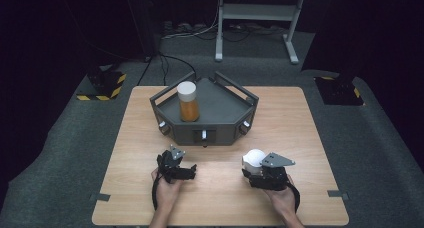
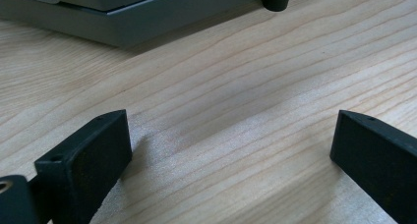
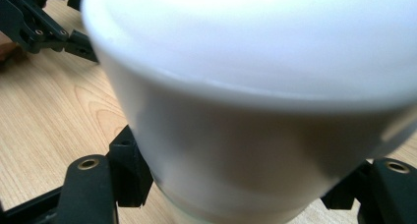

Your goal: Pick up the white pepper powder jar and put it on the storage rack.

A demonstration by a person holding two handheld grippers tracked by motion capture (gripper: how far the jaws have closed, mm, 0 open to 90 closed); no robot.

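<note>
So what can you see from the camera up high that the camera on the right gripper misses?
The high view alone takes in the grey tray, with the white-capped jar of orange stuff standing in it. The right gripper view alone shows, up close, the black jaws pressed against both sides of the white bulb-like object. Both show that object, the wooden table and the left gripper.

The counter [image 1: 125, 188] is light brown wood with wavy lines in it. The tray [image 1: 220, 108] on it is dark grey. The bottle [image 1: 189, 108] in the tray is orange with a white cap [image 1: 187, 89]. Both tools are black, the left tool [image 1: 187, 169] and the right tool [image 1: 252, 174]. The right tool has a white bulb [image 1: 253, 159]. The floor [image 1: 65, 133] is grey, with yellow and black stripes [image 1: 102, 97] in two spots.
</note>
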